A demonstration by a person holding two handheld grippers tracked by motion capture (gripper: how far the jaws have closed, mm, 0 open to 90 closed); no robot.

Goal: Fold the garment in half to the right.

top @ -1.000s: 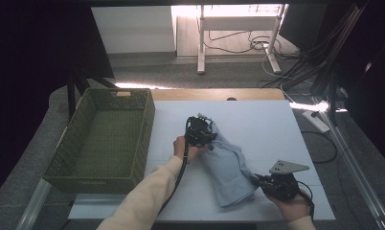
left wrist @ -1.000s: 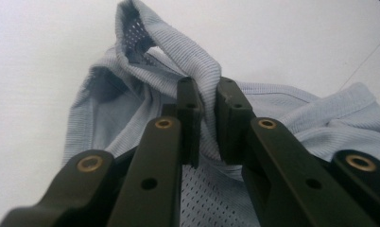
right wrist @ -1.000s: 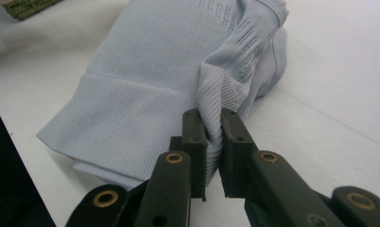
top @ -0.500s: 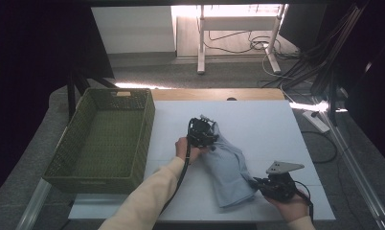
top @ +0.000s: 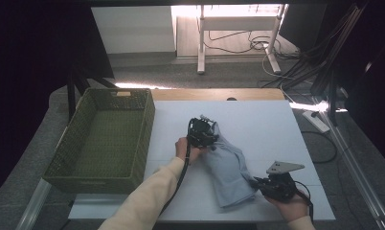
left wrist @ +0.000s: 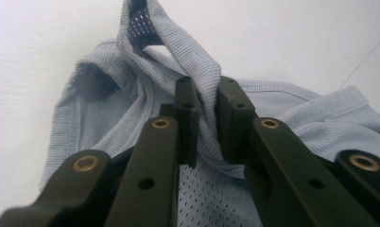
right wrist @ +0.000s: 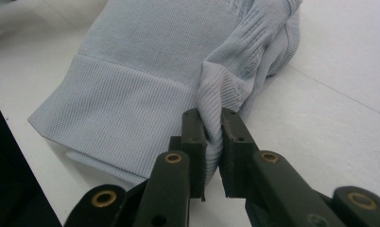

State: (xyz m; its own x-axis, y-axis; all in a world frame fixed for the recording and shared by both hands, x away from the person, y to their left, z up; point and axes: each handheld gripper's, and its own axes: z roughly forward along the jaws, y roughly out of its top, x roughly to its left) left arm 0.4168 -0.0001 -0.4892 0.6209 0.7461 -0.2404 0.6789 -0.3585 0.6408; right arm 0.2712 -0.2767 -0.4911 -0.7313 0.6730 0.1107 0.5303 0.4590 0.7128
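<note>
Garment (top: 227, 167) folded on the table (top: 277, 124) right of the basket (top: 104, 139), pinched by left gripper (top: 210, 139) and right gripper (top: 258, 183); transfer into basket judged outstanding.

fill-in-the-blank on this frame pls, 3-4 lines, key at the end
1. Both tongs are shut on the light blue ____.
2. The woven basket stands at the table's ____ side in the high view.
3. The left tongs pinch a ____ of fabric.
4. The right tongs grip the ribbed ____.

Missing words: garment; left; fold; hem
</note>
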